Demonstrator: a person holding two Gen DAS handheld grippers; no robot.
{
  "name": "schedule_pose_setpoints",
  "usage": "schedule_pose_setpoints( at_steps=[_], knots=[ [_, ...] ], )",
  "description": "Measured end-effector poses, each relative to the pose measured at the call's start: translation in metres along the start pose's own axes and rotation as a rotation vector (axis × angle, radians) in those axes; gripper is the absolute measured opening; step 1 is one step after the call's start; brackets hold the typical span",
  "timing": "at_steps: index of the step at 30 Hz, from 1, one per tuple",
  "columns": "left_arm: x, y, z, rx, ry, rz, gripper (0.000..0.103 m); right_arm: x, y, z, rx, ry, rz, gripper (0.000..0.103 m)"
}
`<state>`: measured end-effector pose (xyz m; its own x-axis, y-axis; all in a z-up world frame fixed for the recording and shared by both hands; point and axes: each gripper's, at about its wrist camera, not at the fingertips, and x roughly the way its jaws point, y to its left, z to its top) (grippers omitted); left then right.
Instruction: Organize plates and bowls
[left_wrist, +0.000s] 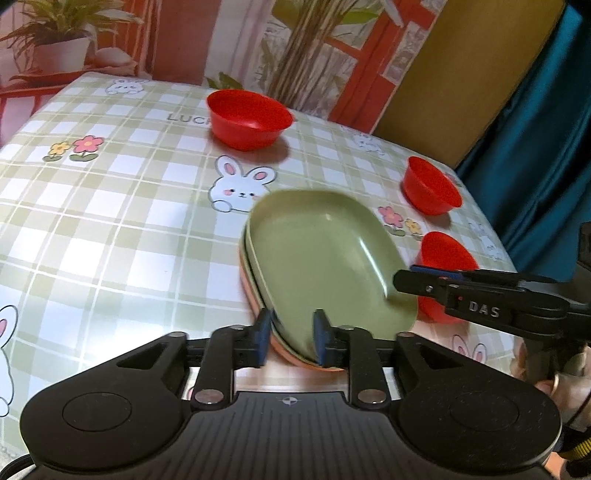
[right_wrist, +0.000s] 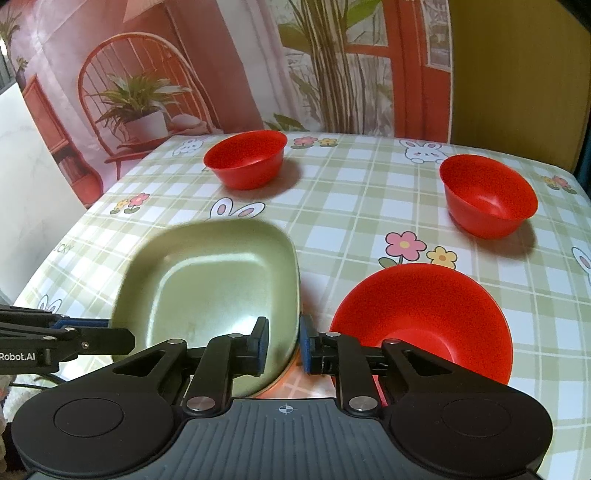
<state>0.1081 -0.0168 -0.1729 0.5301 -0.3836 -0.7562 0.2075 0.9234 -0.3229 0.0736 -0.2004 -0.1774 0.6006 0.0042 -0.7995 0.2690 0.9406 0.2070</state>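
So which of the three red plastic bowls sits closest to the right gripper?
The red bowl just beside the right gripper, next to the green plate; the other two stand farther back.

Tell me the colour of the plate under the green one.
Orange-pink plate, only its edge peeking below the green plate; left wrist view shows it best.

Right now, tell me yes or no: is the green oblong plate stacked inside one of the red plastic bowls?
No. The green oblong plate sits on a stack of plates on the checked tablecloth, apart from the red bowls.
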Motion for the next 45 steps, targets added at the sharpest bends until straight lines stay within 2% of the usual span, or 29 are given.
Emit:
schedule_pose_setpoints(
  at_steps=[1,15,18,22,27,30,32,37,42,45],
  knots=[
    [0.000,0.002,0.000,-0.010,0.000,0.003,0.039,0.000,0.001,0.000,-0.004,0.001,0.000,0.021],
    [-0.005,0.016,0.009,-0.087,-0.055,0.004,0.039,-0.007,0.002,0.006,-0.005,-0.038,-0.004,0.021],
    [-0.015,0.023,0.022,-0.090,-0.104,0.001,0.039,-0.015,-0.002,0.014,0.004,-0.069,-0.009,0.022],
    [-0.033,0.036,0.042,-0.083,-0.172,0.043,0.039,-0.026,-0.011,0.026,0.033,-0.119,-0.024,0.023],
    [-0.049,0.054,0.068,-0.064,-0.223,0.078,0.039,-0.033,-0.016,0.048,0.054,-0.170,0.000,0.024],
    [-0.057,0.062,0.082,-0.035,-0.245,0.065,0.039,-0.031,-0.014,0.059,0.062,-0.179,0.029,0.031],
    [-0.057,0.064,0.091,-0.009,-0.253,0.068,0.039,-0.026,-0.011,0.067,0.064,-0.177,0.049,0.035],
    [-0.043,0.072,0.113,0.031,-0.263,0.086,0.039,-0.003,0.003,0.091,0.043,-0.172,0.068,0.035],
    [-0.006,0.082,0.140,0.043,-0.256,0.068,0.039,0.040,0.009,0.117,0.044,-0.137,0.121,0.035],
    [0.020,0.087,0.156,0.057,-0.249,0.064,0.039,0.066,0.010,0.130,0.051,-0.112,0.111,0.035]
  ],
)
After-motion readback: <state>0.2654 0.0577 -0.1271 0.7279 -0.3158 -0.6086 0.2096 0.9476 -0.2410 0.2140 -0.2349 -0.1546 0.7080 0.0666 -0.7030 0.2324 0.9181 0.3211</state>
